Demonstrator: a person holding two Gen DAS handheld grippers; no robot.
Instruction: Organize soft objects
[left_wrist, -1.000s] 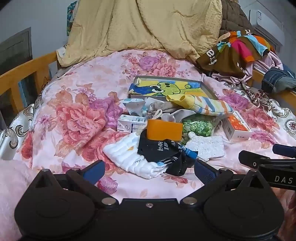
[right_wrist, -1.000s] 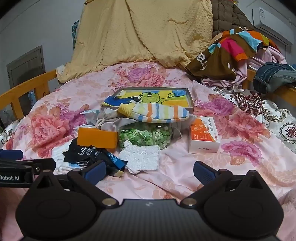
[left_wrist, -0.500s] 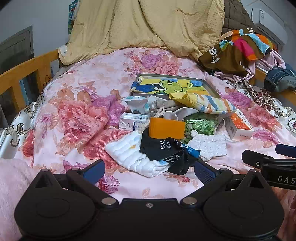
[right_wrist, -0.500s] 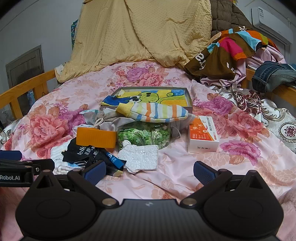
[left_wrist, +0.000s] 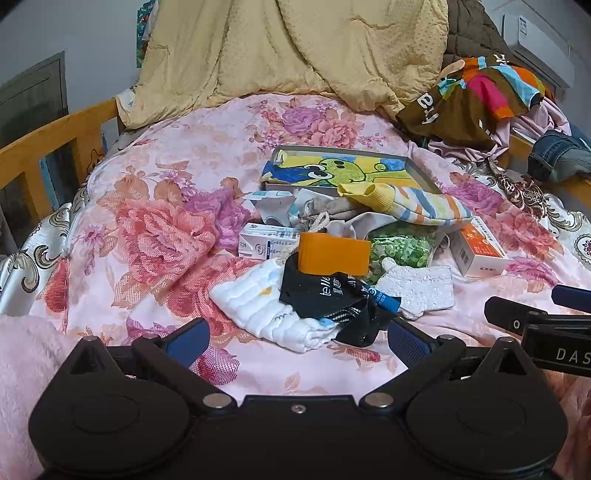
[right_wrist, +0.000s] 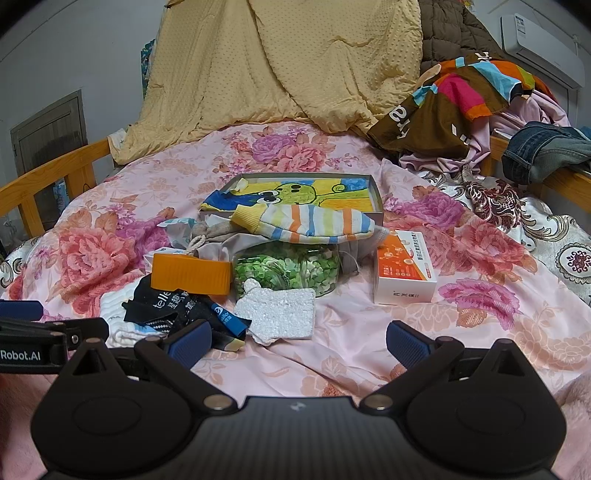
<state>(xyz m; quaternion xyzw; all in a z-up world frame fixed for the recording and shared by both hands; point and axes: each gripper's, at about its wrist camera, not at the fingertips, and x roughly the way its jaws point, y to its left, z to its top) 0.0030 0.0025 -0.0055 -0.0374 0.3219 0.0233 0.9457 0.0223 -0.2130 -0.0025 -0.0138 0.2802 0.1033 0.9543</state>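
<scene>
A heap of small items lies mid-bed: a folded white cloth (left_wrist: 266, 306), black packets (left_wrist: 325, 295), a white fluffy pad (left_wrist: 417, 288) (right_wrist: 277, 314), a striped sock (left_wrist: 417, 206) (right_wrist: 306, 221), a grey drawstring pouch (left_wrist: 325, 210) and a jar of green bits (right_wrist: 291, 266) with an orange lid (left_wrist: 332, 253) (right_wrist: 190, 273). Behind them sits a shallow box (left_wrist: 424, 171) (right_wrist: 376, 199) lined with a cartoon cloth. My left gripper (left_wrist: 295, 338) hovers open just short of the white cloth. My right gripper (right_wrist: 299, 341) hovers open before the pad. Both are empty.
An orange-and-white carton (right_wrist: 404, 269) lies right of the jar, a white carton (left_wrist: 266, 243) left of it. A yellow quilt (left_wrist: 295, 55) is piled at the back, clothes (right_wrist: 461, 96) at the back right. Wooden rails (left_wrist: 48, 147) edge the bed. The floral cover (left_wrist: 147, 229) spreads left.
Both grippers have drifted slightly forward and upward toward the heap; the items sit a little lower in each view. Nothing was picked up or shifted.
</scene>
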